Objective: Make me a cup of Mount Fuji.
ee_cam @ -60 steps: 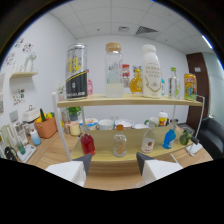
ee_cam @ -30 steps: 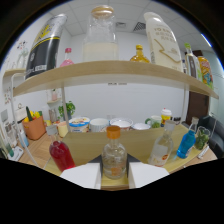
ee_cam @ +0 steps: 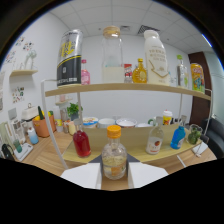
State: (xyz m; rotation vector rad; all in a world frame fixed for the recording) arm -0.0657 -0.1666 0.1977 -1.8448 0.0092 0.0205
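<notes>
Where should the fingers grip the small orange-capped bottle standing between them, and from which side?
Grip the bottle at its round body, coming straight in from the front. It stands upright between the open fingers, with gaps on both sides; the neck under the orange cap is narrower.

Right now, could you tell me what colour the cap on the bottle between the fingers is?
Orange cap, clearest in the gripper view.

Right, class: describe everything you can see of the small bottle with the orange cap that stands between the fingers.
The small bottle is clear, looks like glass, with a rounded body, short neck and orange cap on. It holds pale yellowish liquid low down. It stands upright on the lower wooden shelf, right of the red bottle. It sits between the white fingers of the gripper; whether they touch it cannot be told.
</notes>
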